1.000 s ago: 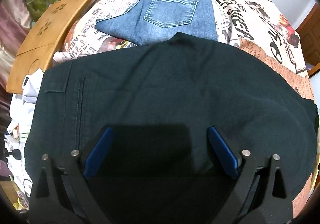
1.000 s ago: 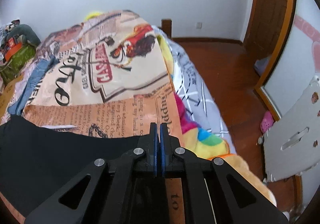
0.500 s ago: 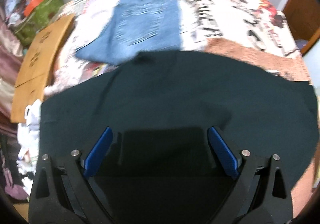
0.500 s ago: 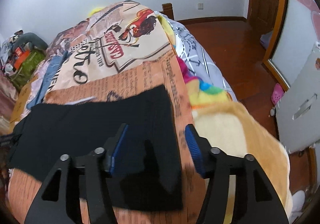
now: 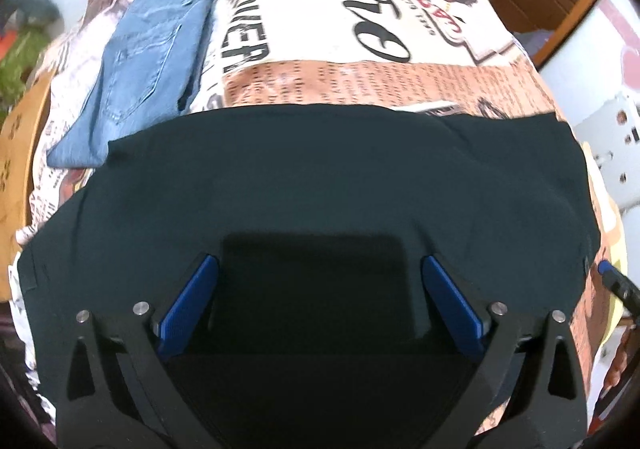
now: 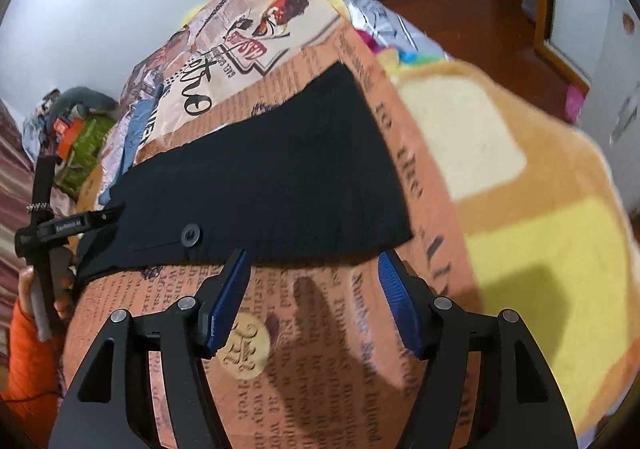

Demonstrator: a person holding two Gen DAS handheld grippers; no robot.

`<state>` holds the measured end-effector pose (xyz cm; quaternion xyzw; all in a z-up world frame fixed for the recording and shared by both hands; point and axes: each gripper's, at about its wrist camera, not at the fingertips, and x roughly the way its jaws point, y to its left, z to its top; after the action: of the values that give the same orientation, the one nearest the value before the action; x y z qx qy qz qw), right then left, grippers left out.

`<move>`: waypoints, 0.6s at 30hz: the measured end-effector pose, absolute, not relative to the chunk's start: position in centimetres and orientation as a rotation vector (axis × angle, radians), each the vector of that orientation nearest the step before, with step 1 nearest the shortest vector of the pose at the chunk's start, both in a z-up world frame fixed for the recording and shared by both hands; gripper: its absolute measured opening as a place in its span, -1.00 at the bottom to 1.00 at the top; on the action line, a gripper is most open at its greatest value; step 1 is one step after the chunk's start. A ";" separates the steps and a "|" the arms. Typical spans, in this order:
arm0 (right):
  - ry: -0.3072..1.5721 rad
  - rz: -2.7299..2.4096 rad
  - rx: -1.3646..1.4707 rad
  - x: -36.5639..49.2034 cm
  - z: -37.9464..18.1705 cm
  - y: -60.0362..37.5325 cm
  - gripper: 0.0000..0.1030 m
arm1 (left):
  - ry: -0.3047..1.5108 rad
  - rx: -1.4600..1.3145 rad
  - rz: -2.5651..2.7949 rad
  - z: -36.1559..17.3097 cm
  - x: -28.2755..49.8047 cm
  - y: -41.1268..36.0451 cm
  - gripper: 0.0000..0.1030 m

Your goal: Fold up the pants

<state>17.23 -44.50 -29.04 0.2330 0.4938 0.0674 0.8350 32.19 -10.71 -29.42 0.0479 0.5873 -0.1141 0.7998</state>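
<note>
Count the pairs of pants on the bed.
2. The black pants lie flat across the near end of the bed, under the open left gripper. The folded blue jeans lie beyond them. Others may be hidden.

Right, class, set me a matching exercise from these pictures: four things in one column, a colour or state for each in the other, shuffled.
Things:
1. pants
2. jeans
3. right tongs
4. button

Descriptions:
A. blue denim, folded
B. open, empty
C. black, spread flat on the bed
D. round, dark, on the black cloth

Pairs: 1-C, 2-A, 3-B, 4-D
</note>
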 end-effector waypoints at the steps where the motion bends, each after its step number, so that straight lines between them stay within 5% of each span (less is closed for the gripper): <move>1: 1.045 0.145 0.530 17.3 -29.4 -44.6 0.22 | 1.251 0.118 -0.247 -29.3 31.9 -11.0 0.99; 18: 0.998 0.143 0.679 20.5 -32.0 -44.8 0.13 | 1.205 0.154 -0.245 -29.2 30.5 -11.8 1.00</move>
<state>20.45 -44.80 -31.98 0.3191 0.4686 0.0673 0.8210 30.50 -11.82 -29.16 0.0723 0.5645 -0.1149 0.8142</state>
